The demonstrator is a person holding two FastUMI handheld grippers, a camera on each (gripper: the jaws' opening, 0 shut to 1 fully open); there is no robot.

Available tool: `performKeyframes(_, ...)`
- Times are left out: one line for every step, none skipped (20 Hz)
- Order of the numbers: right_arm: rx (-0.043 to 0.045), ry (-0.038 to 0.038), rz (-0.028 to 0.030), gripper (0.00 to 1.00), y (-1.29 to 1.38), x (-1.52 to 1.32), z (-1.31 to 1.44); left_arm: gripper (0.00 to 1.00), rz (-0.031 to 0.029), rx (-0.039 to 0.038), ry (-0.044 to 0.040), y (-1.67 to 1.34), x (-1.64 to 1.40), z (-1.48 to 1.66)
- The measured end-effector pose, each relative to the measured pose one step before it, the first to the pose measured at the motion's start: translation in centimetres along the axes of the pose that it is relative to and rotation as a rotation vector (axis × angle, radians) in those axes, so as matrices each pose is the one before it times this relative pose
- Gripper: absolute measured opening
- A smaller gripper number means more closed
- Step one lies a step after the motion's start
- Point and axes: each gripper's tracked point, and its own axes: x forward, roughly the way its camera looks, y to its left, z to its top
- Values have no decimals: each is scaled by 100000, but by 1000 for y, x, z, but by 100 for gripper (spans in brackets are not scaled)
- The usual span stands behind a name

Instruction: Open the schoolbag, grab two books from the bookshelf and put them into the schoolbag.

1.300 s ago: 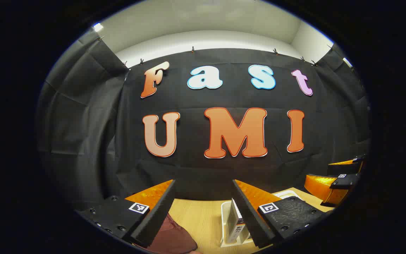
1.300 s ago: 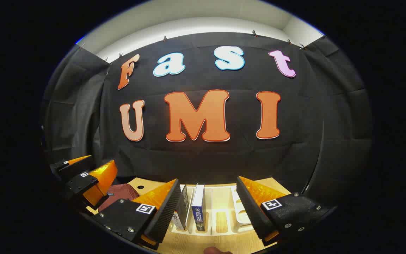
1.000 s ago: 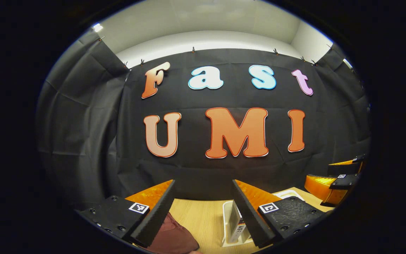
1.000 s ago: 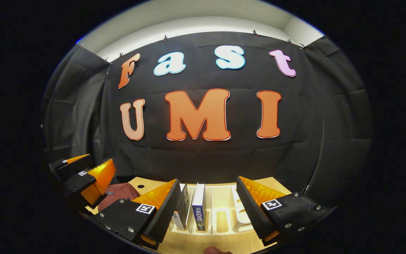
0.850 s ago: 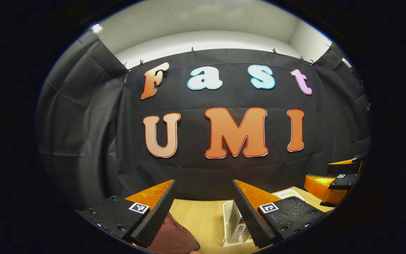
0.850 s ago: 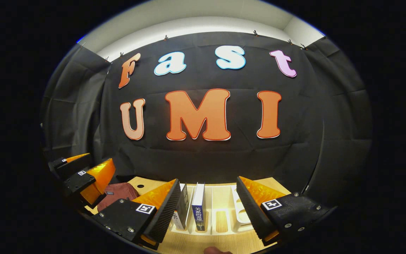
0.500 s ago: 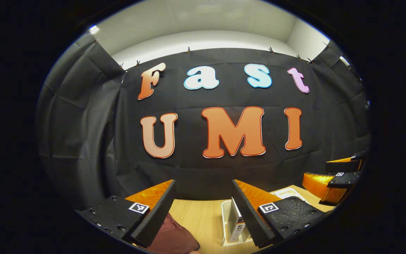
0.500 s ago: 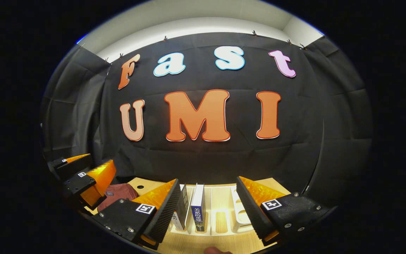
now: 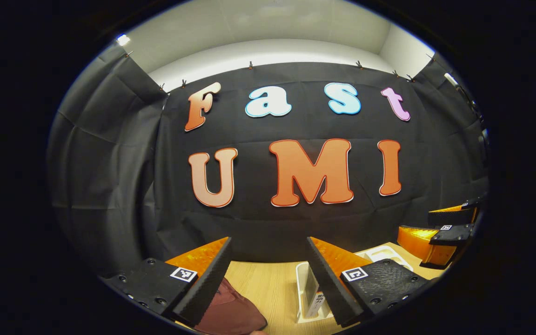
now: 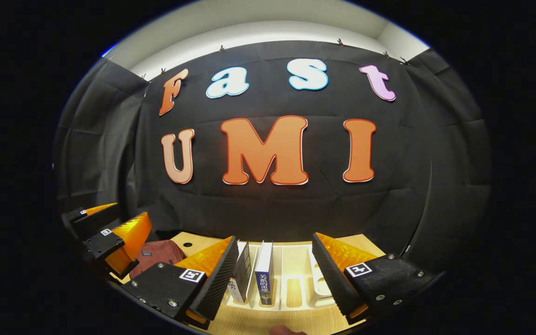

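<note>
Above the tabletop, both tools wait with nothing in them

Over the pale wooden tabletop both tools hang level and face the black cloth wall, which reads as a ready pose before the first step, opening the bag. The left tool has its fingers spread wide with nothing between them. At about 7 o'clock in the left gripper view, just under its left finger, lies the dark red fabric schoolbag; I judge it is not yet opened, though too little of it shows to be sure. Seen from the right gripper view the same bag sits at 8 o'clock, with the left tool hovering near it, probably because that hand is meant to work the bag.

The right tool is likewise spread apart and empty. It points straight at the white slotted plastic bookshelf at 6 o'clock, where a blue-spined book and a dark-covered book stand upright in neighbouring slots, spines toward the tool, so they can be pinched from the front. That line-up suggests the right hand is set for the books. In the left gripper view the bookshelf shows at 5 o'clock and the right tool at 4 o'clock
</note>
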Motion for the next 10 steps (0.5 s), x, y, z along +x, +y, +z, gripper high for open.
performKeyframes(-342,155,563,94,217,-62,-110,99,-70,-272,375,-81,46,25)
performKeyframes(-81,275,426,94,191,-73,-94,99,-9,-171,170,9,-16,-35)
performKeyframes(-142,305,120,94,52,24,-208,99,-111,-143,-3,-17,-41,42)
performKeyframes(-333,131,-218,94,-44,14,-140,97,-479,-70,52,-39,-49,-261)
performKeyframes(-256,143,-262,94,-79,-15,-112,97,-1542,-427,629,-270,128,-199)
performKeyframes(-48,92,-545,94,-45,-17,-29,99,-1506,-896,627,-256,14,-256)
performKeyframes(205,400,-256,94,-114,23,-197,97,-879,-1048,176,-203,60,-49)
performKeyframes(45,3,-682,94,-175,-81,-151,96,-625,-100,659,-147,-65,-215)
performKeyframes(136,-119,-613,94,-217,7,25,99,-705,-56,261,-59,-38,9)
performKeyframes(155,-69,-633,94,-232,-34,40,99,-813,-827,-713,-170,54,159)
